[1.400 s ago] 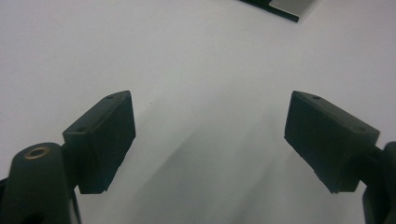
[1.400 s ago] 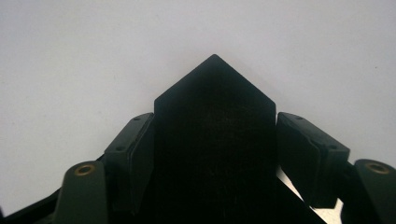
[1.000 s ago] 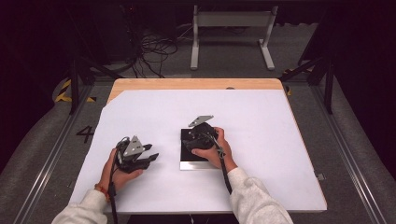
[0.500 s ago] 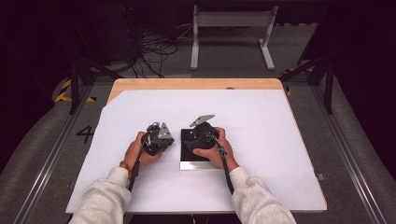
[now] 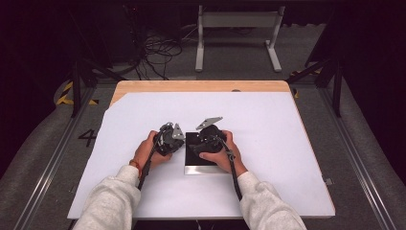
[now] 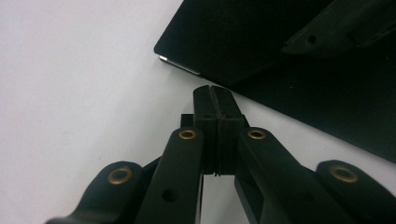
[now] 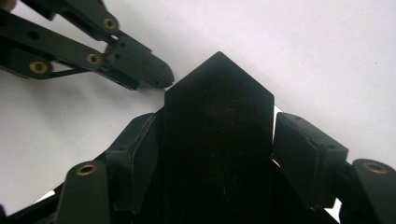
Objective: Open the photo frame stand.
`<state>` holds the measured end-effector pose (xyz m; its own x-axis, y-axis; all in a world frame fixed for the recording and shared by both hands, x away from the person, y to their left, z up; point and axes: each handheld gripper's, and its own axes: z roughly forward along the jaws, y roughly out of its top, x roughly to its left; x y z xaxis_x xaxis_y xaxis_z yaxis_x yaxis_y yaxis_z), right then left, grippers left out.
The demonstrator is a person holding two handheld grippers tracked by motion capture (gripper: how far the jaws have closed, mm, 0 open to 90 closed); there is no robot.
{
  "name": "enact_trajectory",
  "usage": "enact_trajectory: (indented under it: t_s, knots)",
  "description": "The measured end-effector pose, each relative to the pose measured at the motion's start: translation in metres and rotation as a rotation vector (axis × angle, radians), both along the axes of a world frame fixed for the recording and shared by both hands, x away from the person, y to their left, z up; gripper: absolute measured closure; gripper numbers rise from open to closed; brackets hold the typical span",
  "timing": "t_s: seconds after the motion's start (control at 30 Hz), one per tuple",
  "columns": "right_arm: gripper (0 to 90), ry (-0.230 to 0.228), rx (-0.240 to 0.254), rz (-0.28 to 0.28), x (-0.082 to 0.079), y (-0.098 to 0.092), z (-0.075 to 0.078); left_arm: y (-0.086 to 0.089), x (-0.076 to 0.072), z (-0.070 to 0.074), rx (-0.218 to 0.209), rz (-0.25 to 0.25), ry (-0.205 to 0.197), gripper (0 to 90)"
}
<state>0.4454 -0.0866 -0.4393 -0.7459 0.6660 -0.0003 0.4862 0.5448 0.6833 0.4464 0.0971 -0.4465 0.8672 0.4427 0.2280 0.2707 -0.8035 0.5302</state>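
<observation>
A flat black slab [image 5: 194, 154] with a silver front edge lies on the white table top [image 5: 268, 143]. My right gripper [image 5: 202, 143] is shut across the slab's width. In the right gripper view both pads press the sides of the slab [image 7: 217, 154], and one corner of it points away from me. My left gripper [image 5: 178, 143] is shut with nothing in it. In the left gripper view its tips [image 6: 215, 99] rest on the white surface just short of the slab's corner [image 6: 243, 42]. The right gripper view shows the left gripper [image 7: 140, 70] at the upper left.
A strip of bare wood [image 5: 201, 86] runs along the table's far edge. Beyond it stand a grey metal frame [image 5: 237, 24] and loose cables [image 5: 158, 52] on the floor. Rails [image 5: 52, 158] flank the table on both sides.
My left gripper has moved right across the table to the slab's left side, and its jaws have gone from apart to shut. The right gripper and the slab have stayed still.
</observation>
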Motion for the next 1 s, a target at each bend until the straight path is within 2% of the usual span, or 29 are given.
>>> enact_trajectory:
  t_s: [0.07, 0.1, 0.13, 0.37, 0.4, 0.43, 0.47, 0.5, 0.57, 0.6, 0.63, 0.67, 0.83, 0.97, 1.0]
  knots:
    - [31.6, -0.004, -0.009, 0.003, -0.002, 0.001, 0.002, -0.004, 0.000, 0.001, 0.032, -0.005, -0.005, 90.0]
    - [31.6, -0.004, -0.009, 0.003, -0.002, 0.001, 0.002, -0.004, 0.000, 0.001, 0.032, -0.005, -0.005, 89.9]
    - [31.1, -0.014, -0.029, 0.010, -0.003, 0.001, 0.003, -0.006, 0.000, 0.002, 0.041, -0.007, -0.007, 90.0]
    - [31.0, -0.002, -0.031, 0.002, -0.002, -0.003, 0.001, -0.007, 0.002, 0.003, 0.054, -0.017, 0.001, 89.9]
    - [31.0, -0.007, -0.044, -0.003, -0.001, -0.004, 0.001, -0.011, 0.000, 0.004, 0.099, -0.020, -0.013, 90.0]
    - [31.2, 0.003, -0.033, -0.005, -0.001, -0.004, 0.001, -0.013, -0.001, 0.004, 0.116, -0.018, -0.025, 90.0]
    - [31.2, 0.003, -0.033, -0.005, -0.001, -0.004, 0.001, -0.013, -0.001, 0.004, 0.116, -0.018, -0.025, 90.0]
    - [30.9, 0.001, -0.035, 0.000, 0.000, -0.004, 0.001, -0.018, -0.002, 0.006, 0.171, -0.029, -0.035, 90.0]
    - [31.1, 0.002, -0.036, -0.002, 0.000, -0.004, 0.001, -0.019, -0.002, 0.006, 0.168, -0.027, -0.032, 90.0]
    - [31.1, 0.002, -0.036, -0.002, 0.000, -0.004, 0.001, -0.018, 0.001, 0.007, 0.153, -0.014, -0.002, 90.0]
    - [30.7, 0.005, -0.038, -0.002, -0.001, -0.005, 0.001, -0.015, 0.005, 0.007, 0.112, -0.004, 0.032, 89.7]
    - [30.7, 0.005, -0.038, -0.002, -0.001, -0.005, 0.001, -0.014, 0.007, 0.007, 0.098, -0.004, 0.042, 89.7]
    - [30.6, 0.006, -0.024, -0.003, -0.001, -0.009, 0.001, -0.012, 0.007, 0.004, 0.030, 0.011, 0.013, 88.5]
    - [30.0, 0.003, -0.014, -0.001, 0.000, -0.012, 0.001, -0.007, 0.012, -0.001, -0.081, 0.044, 0.030, 83.7]
    - [29.7, 0.005, -0.015, -0.007, 0.000, -0.014, 0.001, -0.006, 0.013, -0.001, -0.093, 0.043, 0.027, 83.8]
